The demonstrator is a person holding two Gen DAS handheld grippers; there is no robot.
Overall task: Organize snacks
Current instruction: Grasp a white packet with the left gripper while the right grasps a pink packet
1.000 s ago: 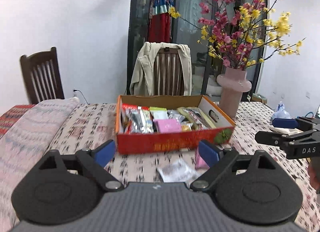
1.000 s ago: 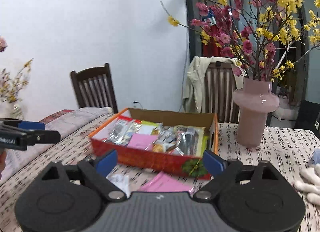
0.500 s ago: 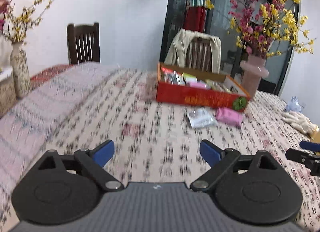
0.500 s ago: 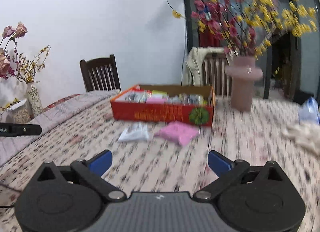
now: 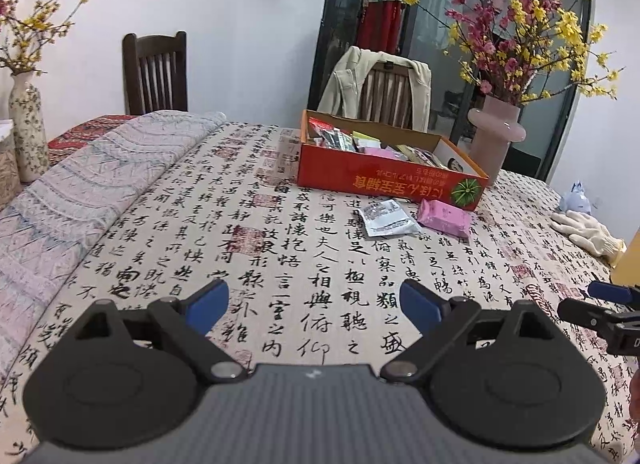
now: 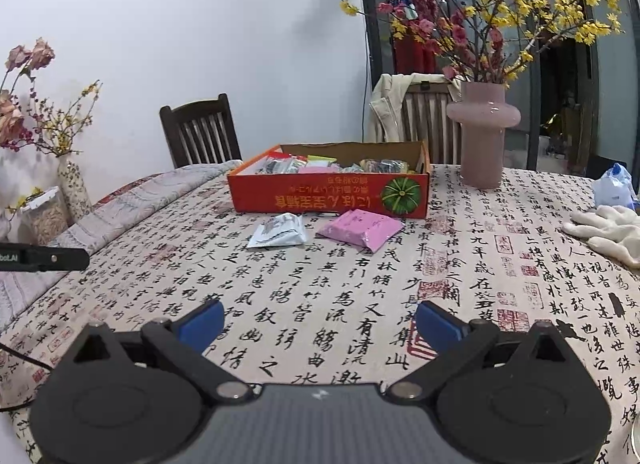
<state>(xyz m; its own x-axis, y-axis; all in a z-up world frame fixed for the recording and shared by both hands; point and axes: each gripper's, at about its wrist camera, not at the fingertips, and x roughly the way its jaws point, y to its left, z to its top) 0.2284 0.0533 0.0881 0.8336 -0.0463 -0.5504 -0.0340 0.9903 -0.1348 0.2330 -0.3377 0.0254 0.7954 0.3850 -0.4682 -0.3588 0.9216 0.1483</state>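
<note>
The pink packet (image 6: 358,229) and the white packet (image 6: 278,232) lie side by side on the tabletop (image 6: 360,304) just in front of the red box (image 6: 328,194) of snacks, at about twelve o'clock from both tools and well apart from them. The right tool (image 6: 318,322) and left tool (image 5: 314,302) are both spread wide and empty, so a good pickup probably means coming in low, straddling one packet's short side. Only the right view shows the pink packet's creased near corner; the left view looks deeper into the box.
</note>
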